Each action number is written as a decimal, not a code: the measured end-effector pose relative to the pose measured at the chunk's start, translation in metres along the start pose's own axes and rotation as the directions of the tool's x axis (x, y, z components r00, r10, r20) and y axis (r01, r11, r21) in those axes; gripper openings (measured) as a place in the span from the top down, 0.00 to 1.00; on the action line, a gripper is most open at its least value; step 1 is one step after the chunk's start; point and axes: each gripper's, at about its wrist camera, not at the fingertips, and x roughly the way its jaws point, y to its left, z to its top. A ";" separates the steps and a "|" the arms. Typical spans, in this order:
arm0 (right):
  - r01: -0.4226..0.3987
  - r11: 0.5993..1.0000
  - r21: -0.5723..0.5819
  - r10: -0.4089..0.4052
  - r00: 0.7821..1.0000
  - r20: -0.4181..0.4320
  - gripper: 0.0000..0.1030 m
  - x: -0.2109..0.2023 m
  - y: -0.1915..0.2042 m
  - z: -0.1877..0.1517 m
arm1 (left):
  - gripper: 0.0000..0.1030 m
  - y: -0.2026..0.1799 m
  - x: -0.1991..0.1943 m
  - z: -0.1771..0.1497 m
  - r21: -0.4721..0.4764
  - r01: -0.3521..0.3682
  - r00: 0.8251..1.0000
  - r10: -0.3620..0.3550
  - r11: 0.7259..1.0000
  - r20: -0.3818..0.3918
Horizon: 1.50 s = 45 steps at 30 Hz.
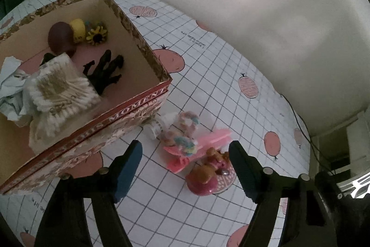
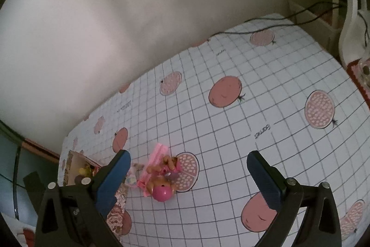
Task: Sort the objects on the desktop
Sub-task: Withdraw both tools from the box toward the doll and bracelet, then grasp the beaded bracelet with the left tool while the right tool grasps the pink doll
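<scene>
Pink toys (image 1: 203, 154) lie on the gridded tablecloth (image 1: 231, 89) beside the open box (image 1: 129, 112); left gripper (image 1: 185, 161) and right gripper (image 2: 188, 168) both gape wide, empty.

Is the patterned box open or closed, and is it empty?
Open and not empty: the box has no lid on, and a sunflower clip lies inside.

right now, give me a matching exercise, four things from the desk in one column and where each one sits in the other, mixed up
Things:
1. sunflower clip
2. pink hair clip
3. pink bear toy
4. cotton swabs

Places:
a. on the tablecloth, nearest the left gripper
b. far corner inside the box
c. near side inside the box
d. on the tablecloth beside the pastel bracelet

Pairs: 1-b, 2-d, 3-a, 4-c
</scene>
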 end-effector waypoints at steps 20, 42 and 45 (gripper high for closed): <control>0.011 1.000 0.005 -0.011 0.998 -0.062 0.01 0.026 0.006 -0.011 | 0.63 0.013 0.034 0.002 0.016 0.012 0.999 -0.012 1.000 -0.043; 0.029 0.999 -0.025 -0.032 0.995 -0.099 0.01 0.046 0.024 -0.026 | 0.80 0.016 0.001 0.007 0.069 -0.017 1.000 0.018 0.997 -0.012; 0.044 0.998 -0.049 -0.049 0.993 -0.110 0.01 0.053 0.030 -0.031 | 0.80 0.019 0.001 0.004 0.055 -0.026 0.998 0.029 0.998 -0.051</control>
